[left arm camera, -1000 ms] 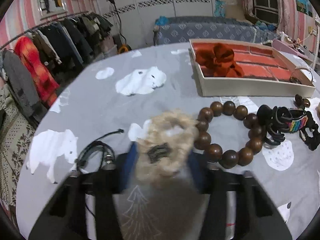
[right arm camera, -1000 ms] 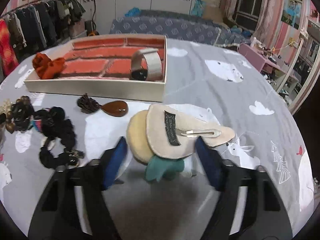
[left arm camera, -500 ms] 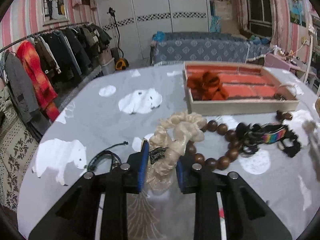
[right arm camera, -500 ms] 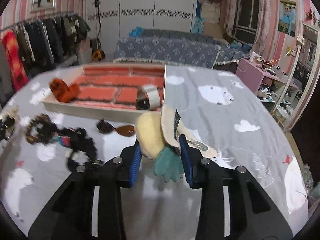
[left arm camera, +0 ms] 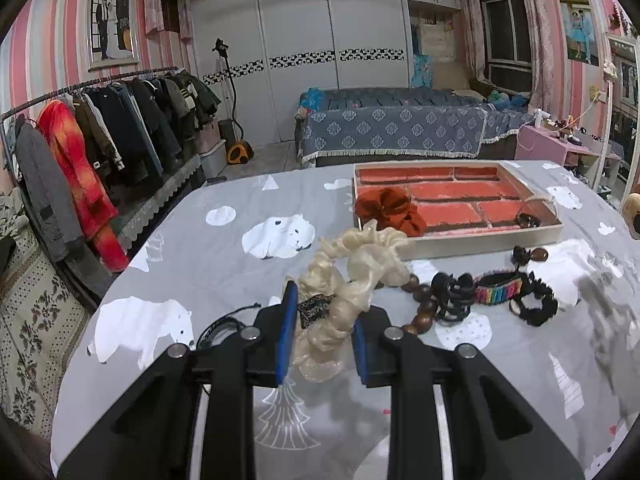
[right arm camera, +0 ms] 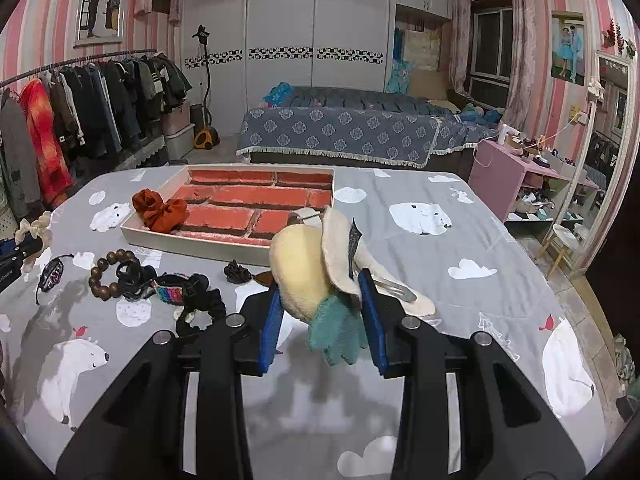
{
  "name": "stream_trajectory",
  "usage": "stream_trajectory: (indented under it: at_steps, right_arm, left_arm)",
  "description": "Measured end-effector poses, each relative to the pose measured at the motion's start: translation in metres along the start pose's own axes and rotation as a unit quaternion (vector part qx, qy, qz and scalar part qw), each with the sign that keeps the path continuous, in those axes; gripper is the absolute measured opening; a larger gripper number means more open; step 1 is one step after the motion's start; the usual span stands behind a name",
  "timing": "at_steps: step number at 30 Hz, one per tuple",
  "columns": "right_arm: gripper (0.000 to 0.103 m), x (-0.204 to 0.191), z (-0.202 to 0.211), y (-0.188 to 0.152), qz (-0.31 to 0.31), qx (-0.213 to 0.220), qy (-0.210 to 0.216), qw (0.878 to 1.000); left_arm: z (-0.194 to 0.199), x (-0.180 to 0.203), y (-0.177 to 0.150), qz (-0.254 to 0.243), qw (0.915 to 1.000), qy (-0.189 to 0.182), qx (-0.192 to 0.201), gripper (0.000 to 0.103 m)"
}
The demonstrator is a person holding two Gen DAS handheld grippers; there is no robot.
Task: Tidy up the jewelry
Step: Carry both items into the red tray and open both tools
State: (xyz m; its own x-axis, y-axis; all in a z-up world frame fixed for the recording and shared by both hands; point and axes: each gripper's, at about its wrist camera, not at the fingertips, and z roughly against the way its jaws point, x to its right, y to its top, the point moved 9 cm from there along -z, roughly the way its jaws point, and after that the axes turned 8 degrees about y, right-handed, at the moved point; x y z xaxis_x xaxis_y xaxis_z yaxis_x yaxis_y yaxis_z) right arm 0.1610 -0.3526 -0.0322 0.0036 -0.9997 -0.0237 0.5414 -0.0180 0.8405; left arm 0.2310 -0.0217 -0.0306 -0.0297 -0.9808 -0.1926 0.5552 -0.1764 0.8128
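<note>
Above the counter, I am holding one piece in each pair of jaws, both clear of the cloth. My left gripper is clenching a cream scrunchie, pinched low near its dark tag so that most of the loop is flopping forward and upward past the pads. My right gripper is grasping a plush clip, cream and yellow with a teal tuft hanging below and a metal prong sticking out to the right side. Both pairs of jaws have just been closing, and each is now pressing on its piece. I am judging that the step in hand is carrying both to the tray, which is sitting ahead with its brick-patterned floor mostly bare, a rust scrunchie at its near left corner and a small dark piece at its near right. To do this well, I am thinking of keeping both pieces high enough to clear the tray wall, since the scrunchie's loose loop and the clip's tuft could drag on it. I am also minding the beads, the black ties and the rainbow band lying between me and the tray, so nothing dangling is snagging them. Releasing should be coming only once each piece is over bare tray floor, apart from the rust scrunchie.
</note>
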Motion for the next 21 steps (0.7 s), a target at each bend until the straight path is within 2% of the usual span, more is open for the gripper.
stream_trajectory:
  at_steps: [4,9,16,19,21]
  right_arm:
    - [0.037,0.001,-0.002,0.014,0.006,0.010,-0.002,1.000]
    - [0.037,-0.005,-0.018,0.049,0.027,0.031,-0.004,0.999]
    - [0.037,-0.020,-0.075,0.114,0.052,0.033,0.010,0.998]
    - [0.038,-0.025,-0.119,0.132,0.043,0.005,0.031,0.999]
    - [0.038,-0.025,-0.144,0.135,0.045,-0.004,0.029,0.999]
  left_arm:
    - [-0.004,0.009,0.019,-0.006,0.9999,-0.004,0.012,0.025]
    - [-0.027,0.030,0.050,-0.015,0.9995,-0.022,0.018,0.025]
    - [-0.087,0.067,0.116,0.000,0.9986,-0.050,0.019,0.025]
    - [-0.117,0.090,0.132,-0.007,0.9983,-0.056,0.010,0.025]
    - [-0.138,0.105,0.133,-0.014,0.9983,-0.057,-0.002,0.025]
